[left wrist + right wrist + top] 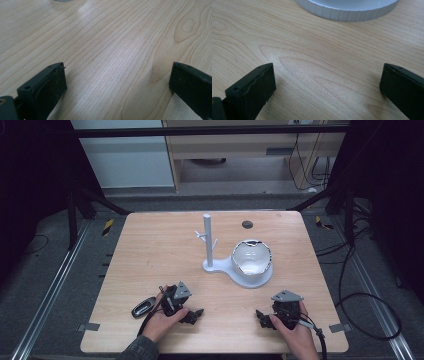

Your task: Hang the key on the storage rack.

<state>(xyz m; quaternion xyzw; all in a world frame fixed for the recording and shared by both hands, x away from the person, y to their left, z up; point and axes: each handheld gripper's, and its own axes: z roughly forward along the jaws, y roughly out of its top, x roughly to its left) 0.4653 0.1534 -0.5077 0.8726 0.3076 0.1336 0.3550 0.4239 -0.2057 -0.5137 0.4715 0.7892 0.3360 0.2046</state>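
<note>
High view, table: the wooden table point(150, 255) carried everything; both hands rested near its near edge.
Stand: a pale grey stand point(216, 265) sat right of the table's centre, its upright post point(207, 237) bearing short pegs, its round tray point(250, 279) reaching toward the right edge.
Bowl: a white bowl point(251, 258) sat in that tray, and its rim looked jagged, possibly chipped. It seemed stiff, light, smooth and breakable; I would pinch an unbroken stretch of rim, gently.
Left gripper: the left gripper point(192, 314) lay near the near edge, left of centre, jaws spread wide over bare wood with nothing between them.
Right gripper: the right gripper point(264, 319) lay toward the near right corner, jaws likewise spread and empty, the tray's ribbed wall point(347, 11) just ahead of them.
Small dark object: a small dark object point(143, 307) lay just left of the left hand point(162, 322); too small to identify.
Hard to make out: the bowl's inside was washed out by glare, so whether the rim was broken or patterned stayed unclear.
</note>
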